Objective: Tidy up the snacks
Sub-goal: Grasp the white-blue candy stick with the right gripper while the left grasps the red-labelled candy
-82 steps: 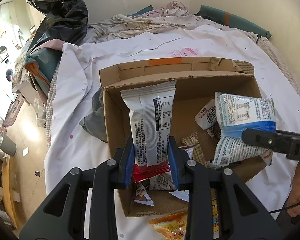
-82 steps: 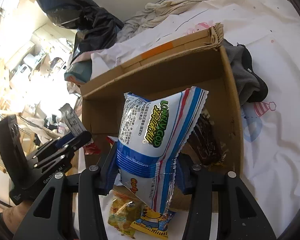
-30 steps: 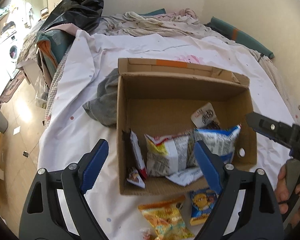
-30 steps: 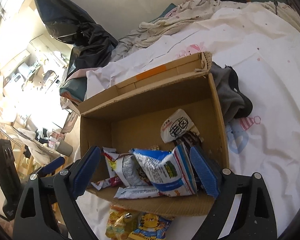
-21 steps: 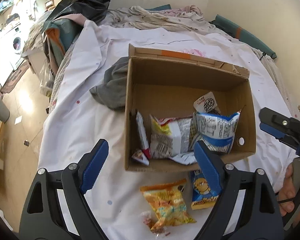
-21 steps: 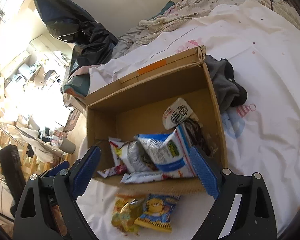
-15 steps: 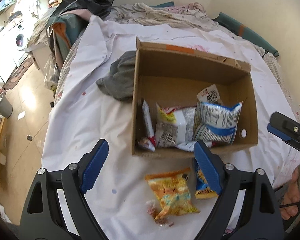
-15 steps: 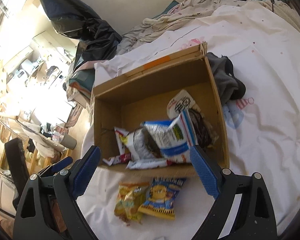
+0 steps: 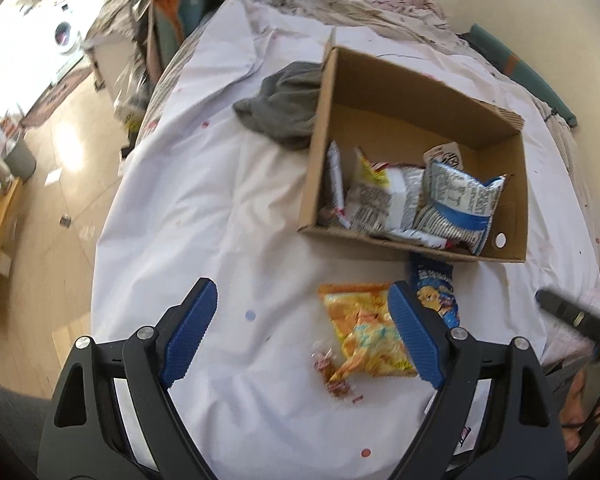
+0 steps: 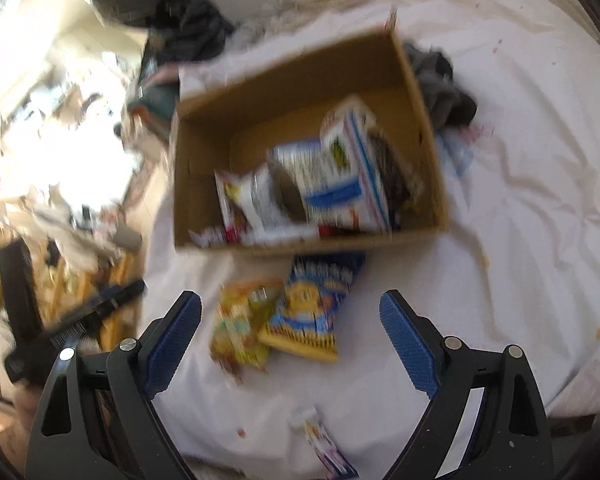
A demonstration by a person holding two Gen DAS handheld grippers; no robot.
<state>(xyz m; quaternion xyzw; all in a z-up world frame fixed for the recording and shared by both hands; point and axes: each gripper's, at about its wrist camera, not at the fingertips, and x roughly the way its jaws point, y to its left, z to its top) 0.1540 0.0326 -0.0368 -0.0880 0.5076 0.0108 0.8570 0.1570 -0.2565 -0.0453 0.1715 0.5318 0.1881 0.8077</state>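
Note:
An open cardboard box [image 9: 504, 248] [image 10: 196, 184] stands on the white sheet and holds several snack bags, among them a blue-and-white bag [image 9: 456, 204] [image 10: 340, 184] and a silver bag [image 9: 380, 200]. In front of the box lie an orange-yellow snack bag [image 9: 364, 332] [image 10: 240, 328] and a blue cartoon bag [image 9: 434, 284] [image 10: 316, 304]. A small red wrapper [image 9: 332, 372] lies by the orange bag. A small sachet [image 10: 324, 440] lies nearer me. My left gripper [image 9: 304, 328] is open and empty above the sheet. My right gripper [image 10: 290, 340] is open and empty over the loose bags.
A grey cloth [image 9: 284, 104] [image 10: 440, 84] lies against the box's far side. The bed's left edge drops to a wooden floor [image 9: 48, 184]. Rumpled bedding [image 9: 360, 4] and a black bag [image 10: 172, 8] lie beyond the box. The right wrist view is blurred.
Both grippers let their bags go into the box, opened, and pulled back and up from it. The loose bags in front of the box have come into fuller view.

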